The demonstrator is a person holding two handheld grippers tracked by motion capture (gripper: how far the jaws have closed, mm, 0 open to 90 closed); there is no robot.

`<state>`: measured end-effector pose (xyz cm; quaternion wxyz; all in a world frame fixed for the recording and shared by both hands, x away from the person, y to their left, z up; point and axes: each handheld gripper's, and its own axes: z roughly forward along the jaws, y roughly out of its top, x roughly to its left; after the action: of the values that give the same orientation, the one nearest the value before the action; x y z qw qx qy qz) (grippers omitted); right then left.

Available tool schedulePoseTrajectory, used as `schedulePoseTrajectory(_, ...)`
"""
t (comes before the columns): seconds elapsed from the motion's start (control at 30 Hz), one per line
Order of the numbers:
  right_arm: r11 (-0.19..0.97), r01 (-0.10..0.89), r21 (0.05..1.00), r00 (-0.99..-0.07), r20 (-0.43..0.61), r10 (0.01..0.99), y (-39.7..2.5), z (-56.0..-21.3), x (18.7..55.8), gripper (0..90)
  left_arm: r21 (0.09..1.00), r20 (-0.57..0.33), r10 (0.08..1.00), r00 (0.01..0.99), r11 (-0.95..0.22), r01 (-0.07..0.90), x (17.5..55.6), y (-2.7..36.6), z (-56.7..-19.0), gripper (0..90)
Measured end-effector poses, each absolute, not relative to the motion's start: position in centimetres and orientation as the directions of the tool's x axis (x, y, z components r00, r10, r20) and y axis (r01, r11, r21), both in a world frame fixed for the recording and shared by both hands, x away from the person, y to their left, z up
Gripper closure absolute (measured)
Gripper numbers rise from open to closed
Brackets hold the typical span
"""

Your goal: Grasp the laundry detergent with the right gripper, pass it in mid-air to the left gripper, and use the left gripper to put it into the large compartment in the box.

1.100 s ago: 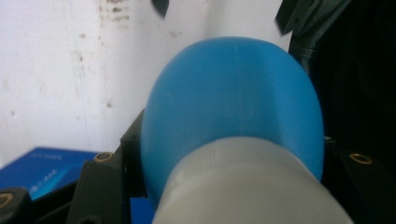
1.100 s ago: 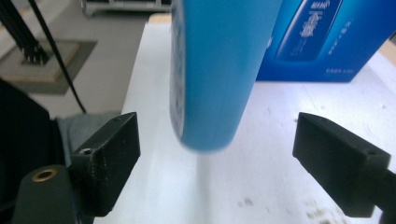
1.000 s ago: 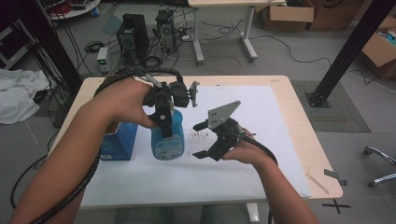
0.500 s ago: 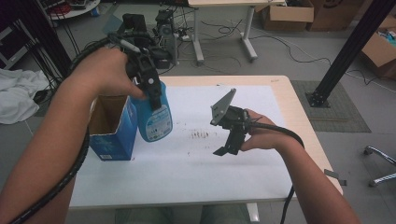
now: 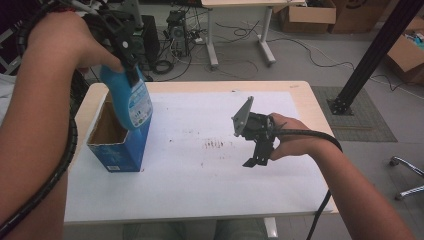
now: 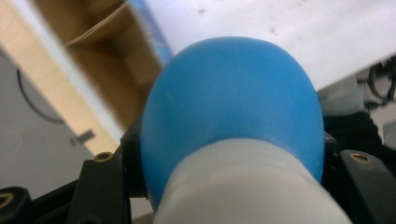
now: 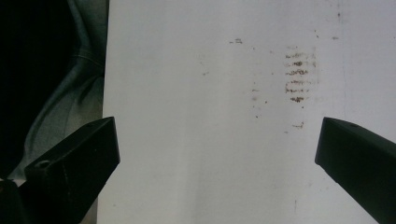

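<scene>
Left gripper view showed the jaws clamped on the blue bottle [image 6: 231,107]; since a second earlier it had been carried from the table [image 5: 210,200] to above the open box [image 5: 116,142], suggesting insertion. The right gripper [image 5: 256,159] hung wide, empty.

An open blue cardboard box [image 5: 117,142] stands on the left part of the white-topped table [image 5: 200,195]. A blue plastic bottle [image 5: 127,97] hangs over its opening, held by the left gripper [image 5: 125,50]. The right gripper [image 5: 257,142] hovers well to the right.
</scene>
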<state>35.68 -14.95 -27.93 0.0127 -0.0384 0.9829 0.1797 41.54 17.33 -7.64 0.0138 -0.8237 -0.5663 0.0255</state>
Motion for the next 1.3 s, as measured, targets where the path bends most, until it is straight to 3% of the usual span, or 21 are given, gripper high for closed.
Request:
schedulePoseTrajectory(0.3,0.943,-0.088,0.322,-0.996,-0.036,-0.08,-15.1,-28.4,35.5,0.0,-0.054,-0.024,0.985,0.169,-0.17,0.984,42.0,21.8,-8.6,39.0)
schedulePoseTrajectory(0.6,0.954,-0.072,0.291,-0.997,-0.01,-0.072,-15.6,-29.0,35.6,0.0,-0.062,-0.029,0.996,0.087,-0.088,0.994,42.7,24.4,-11.2,39.0)
schedulePoseTrajectory(1.3,0.958,-0.061,0.28,-0.998,0.01,-0.067,-15.9,-29.6,35.4,0.0,-0.077,-0.022,0.997,0.073,-0.075,0.994,43.9,25.4,-18.7,38.9)
